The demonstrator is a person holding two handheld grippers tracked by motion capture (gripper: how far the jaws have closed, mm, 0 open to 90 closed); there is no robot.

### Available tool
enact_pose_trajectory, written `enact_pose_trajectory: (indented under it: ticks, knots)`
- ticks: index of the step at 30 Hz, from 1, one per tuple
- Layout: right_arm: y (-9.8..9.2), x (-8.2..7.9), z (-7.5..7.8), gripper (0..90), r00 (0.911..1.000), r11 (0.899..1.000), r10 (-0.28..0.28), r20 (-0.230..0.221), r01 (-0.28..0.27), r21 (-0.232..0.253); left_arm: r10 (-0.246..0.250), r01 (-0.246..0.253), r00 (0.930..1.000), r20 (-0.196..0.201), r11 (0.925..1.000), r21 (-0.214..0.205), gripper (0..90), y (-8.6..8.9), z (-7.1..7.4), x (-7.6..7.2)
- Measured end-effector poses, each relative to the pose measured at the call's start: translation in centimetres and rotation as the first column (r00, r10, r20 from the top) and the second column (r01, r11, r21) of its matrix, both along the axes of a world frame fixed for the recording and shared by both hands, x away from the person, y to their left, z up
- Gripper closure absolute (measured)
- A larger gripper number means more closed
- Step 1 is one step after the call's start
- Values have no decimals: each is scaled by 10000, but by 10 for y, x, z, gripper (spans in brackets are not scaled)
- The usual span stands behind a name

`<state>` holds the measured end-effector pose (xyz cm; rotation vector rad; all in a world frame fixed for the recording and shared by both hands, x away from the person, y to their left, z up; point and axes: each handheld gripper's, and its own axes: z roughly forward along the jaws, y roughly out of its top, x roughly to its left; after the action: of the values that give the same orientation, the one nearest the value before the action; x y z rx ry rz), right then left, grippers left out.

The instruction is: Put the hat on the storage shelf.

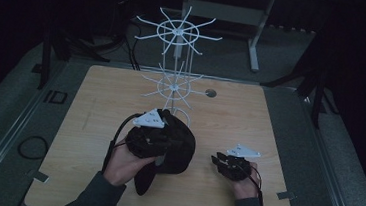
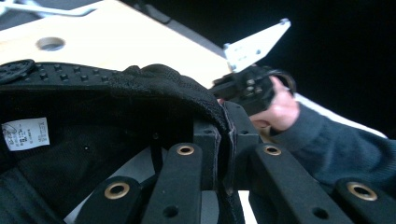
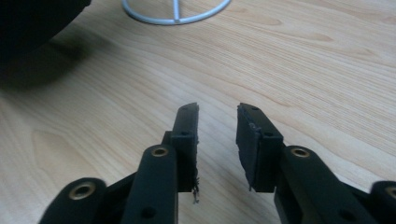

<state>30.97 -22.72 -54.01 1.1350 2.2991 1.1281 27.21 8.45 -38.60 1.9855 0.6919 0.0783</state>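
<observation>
A black cap (image 1: 175, 145) is held over the middle of the wooden table (image 1: 250, 119), just in front of a white wire rack (image 1: 176, 57). My left gripper (image 1: 160, 138) is shut on the cap's edge; in the left gripper view the fabric rim (image 2: 187, 88) is pinched between the jaws, with a white label (image 2: 25, 133) inside the cap. My right gripper (image 1: 216, 160) hovers low over the table to the right of the cap. Its jaws (image 3: 217, 130) stand open with bare wood between them.
The rack has two tiers of radiating white prongs, and its ring base (image 3: 175, 14) rests on the table behind the cap. A round hole (image 1: 211, 93) sits in the tabletop right of the rack. A table frame (image 1: 255, 34) stands in the dark background.
</observation>
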Motion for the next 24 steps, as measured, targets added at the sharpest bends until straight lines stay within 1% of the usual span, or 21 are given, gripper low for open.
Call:
enact_pose_trajectory:
  ticks: [3, 5, 9, 13, 14, 18, 20, 21, 24]
  knots:
    - [-1, 1, -2, 641, 9998, 9998, -175, 2, 175, -65, -479, 479, 9989, 23, 9985, -266, 854, -1, 0, 4]
    - [-1, 2, -4, 621, 9996, 9995, -299, 16, 300, -104, -721, 724, 9974, 99, 9967, -362, 853, -2, 1, 5]
    - [-1, 2, -5, 580, 9989, 9988, -472, 66, 473, -111, -1062, 1071, 9941, 207, 9929, -514, 853, -5, 4, 8]
    - [-3, 4, -7, 560, 9979, 9977, -646, 59, 647, -177, -1340, 1356, 9904, 341, 9896, -486, 853, -8, 6, 11]
    - [-3, 4, -7, 560, 9979, 9977, -646, 59, 647, -177, -1340, 1356, 9904, 341, 9896, -486, 853, -8, 6, 11]
    - [-5, 5, -8, 543, 9962, 9961, -866, 58, 867, -179, -1782, 1800, 9830, 445, 9828, -407, 853, -18, 9, 13]
    - [-5, 5, -8, 542, 9960, 9958, -896, 23, 896, -163, -1847, 1865, 9818, 440, 9815, -421, 853, -19, 9, 13]
    - [-6, 5, -8, 540, 9959, 9958, -905, 23, 905, -165, -2009, 2029, 9785, 477, 9782, -439, 853, -23, 11, 14]
    - [-6, 5, -8, 536, 9956, 9954, -935, 19, 936, -189, -2273, 2295, 9728, 453, 9719, -519, 853, -29, 13, 15]
